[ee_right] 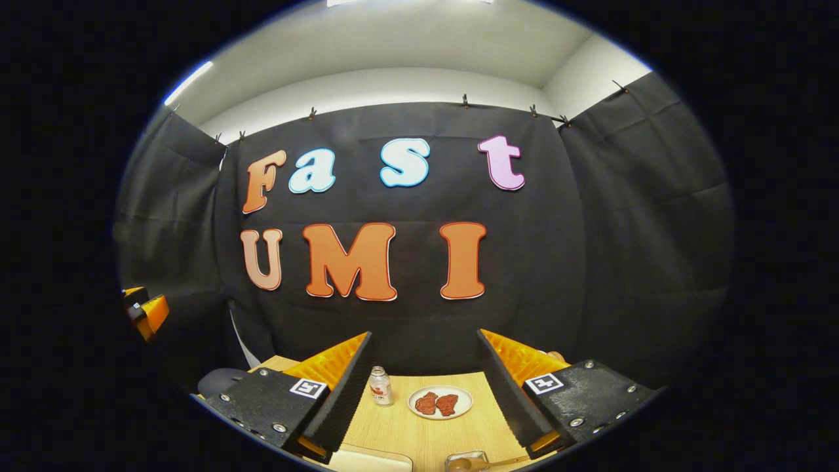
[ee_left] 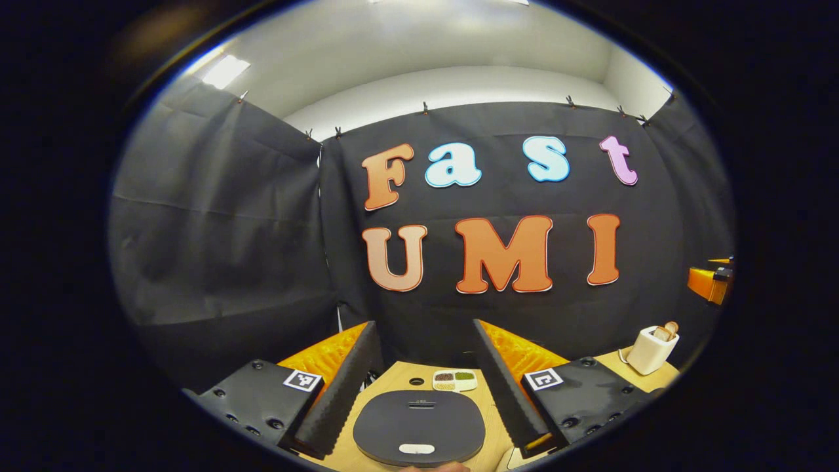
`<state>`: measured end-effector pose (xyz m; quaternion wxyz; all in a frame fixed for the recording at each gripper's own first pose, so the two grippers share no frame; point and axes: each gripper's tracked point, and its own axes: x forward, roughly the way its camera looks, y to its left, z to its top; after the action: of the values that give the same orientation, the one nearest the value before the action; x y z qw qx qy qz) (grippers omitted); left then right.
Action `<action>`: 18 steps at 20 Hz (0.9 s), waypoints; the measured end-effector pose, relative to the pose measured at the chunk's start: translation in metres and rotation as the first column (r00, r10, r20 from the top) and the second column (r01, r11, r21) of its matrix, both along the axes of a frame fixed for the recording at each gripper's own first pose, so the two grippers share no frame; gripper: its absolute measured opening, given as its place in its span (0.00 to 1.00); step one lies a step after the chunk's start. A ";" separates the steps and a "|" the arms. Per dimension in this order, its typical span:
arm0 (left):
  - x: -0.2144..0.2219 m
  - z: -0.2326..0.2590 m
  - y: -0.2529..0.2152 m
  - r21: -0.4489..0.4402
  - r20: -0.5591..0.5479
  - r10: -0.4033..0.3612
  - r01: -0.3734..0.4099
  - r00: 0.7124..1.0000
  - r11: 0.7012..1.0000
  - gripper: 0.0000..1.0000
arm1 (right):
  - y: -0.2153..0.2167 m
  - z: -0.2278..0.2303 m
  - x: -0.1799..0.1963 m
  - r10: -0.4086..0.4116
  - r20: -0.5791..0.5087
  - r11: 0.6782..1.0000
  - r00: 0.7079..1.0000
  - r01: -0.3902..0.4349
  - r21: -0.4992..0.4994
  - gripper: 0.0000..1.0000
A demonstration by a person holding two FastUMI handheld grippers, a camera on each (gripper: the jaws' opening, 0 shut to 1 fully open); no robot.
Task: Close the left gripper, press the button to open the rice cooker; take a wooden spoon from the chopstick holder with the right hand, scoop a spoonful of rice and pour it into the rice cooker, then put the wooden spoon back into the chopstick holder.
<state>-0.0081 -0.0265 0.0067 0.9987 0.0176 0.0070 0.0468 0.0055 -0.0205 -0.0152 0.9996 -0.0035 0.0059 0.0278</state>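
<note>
The dark rice cooker (ee_left: pixel 419 426) sits low between my left gripper's fingers, lid down, with its pale button (ee_left: pixel 417 449) at the near edge. My left gripper (ee_left: pixel 424 324) is open and hangs above it, touching nothing. A white chopstick holder (ee_left: pixel 652 351) stands on the table at the right, with a wooden spoon's (ee_left: pixel 670 329) top sticking out. My right gripper (ee_right: pixel 425 334) is open and empty above the table. The right gripper (ee_left: pixel 711 282) also shows at the far right edge of the left gripper view, and the left gripper (ee_right: pixel 145 308) at the far left of the right gripper view.
Behind the cooker lies a small white dish (ee_left: pixel 455 380) with divided grains. On the wooden table (ee_right: pixel 419 432) stand a small bottle (ee_right: pixel 379 387) and a plate of meat (ee_right: pixel 440 402). A pale board (ee_right: pixel 370 459) and a small clear container (ee_right: pixel 467 461) sit at the near edge.
</note>
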 end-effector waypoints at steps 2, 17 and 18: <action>-0.002 0.000 0.000 0.002 0.003 0.008 -0.008 1.000 1.000 0.94 | 0.004 -0.001 0.001 0.016 0.001 1.000 1.000 -0.016 -0.002 0.94; 0.015 -0.006 0.019 0.007 0.012 0.032 -0.033 0.999 0.999 0.94 | -0.007 -0.028 0.013 -0.019 -0.050 1.000 0.999 0.019 -0.006 0.95; 0.017 -0.007 0.022 0.011 0.010 0.032 -0.033 0.999 0.999 0.95 | -0.011 -0.031 0.012 -0.032 -0.054 0.999 0.998 0.032 -0.012 0.95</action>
<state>0.0094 -0.0040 -0.0005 0.9977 0.0229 0.0020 0.0632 0.0173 -0.0317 -0.0458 0.9993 -0.0080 0.0332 0.0119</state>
